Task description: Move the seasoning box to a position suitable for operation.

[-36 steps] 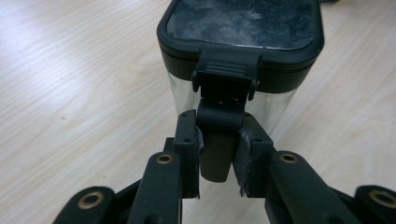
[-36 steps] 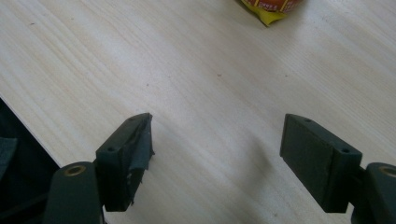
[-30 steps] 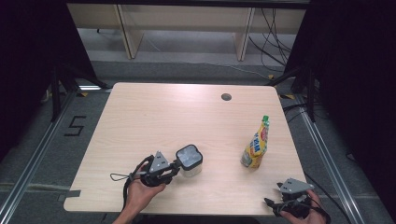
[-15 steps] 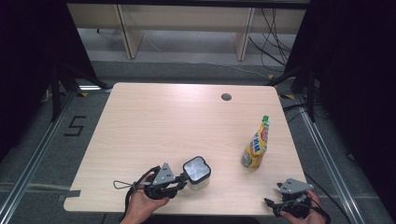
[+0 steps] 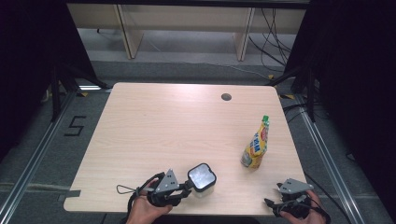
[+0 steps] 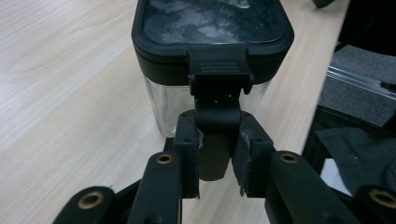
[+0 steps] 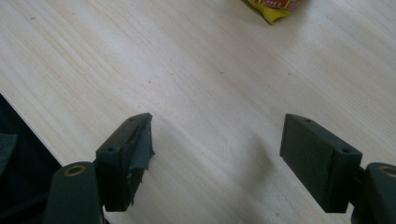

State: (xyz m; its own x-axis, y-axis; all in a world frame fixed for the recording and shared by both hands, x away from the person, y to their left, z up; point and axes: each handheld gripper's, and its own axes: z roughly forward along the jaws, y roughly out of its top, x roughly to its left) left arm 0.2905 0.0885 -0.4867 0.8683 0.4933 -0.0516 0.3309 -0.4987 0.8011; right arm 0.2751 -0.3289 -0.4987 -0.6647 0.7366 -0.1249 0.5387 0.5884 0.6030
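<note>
the left gripper is clenched on the latch tab of the lidded clear container near the table's front edge. the right gripper rests spread wide at the front right corner, grasping nothing. the next move likely calls for a steady pull without tipping it.

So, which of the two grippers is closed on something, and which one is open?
The left gripper is shut on the black latch tab of the clear container. The right gripper, at the table's near right edge, has its jaws wide apart over bare wood.

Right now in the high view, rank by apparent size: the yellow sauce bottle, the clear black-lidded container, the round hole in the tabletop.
1. Clear black-lidded container and yellow sauce bottle: too alike to rank.
2. Round hole: clearly smallest.
</note>
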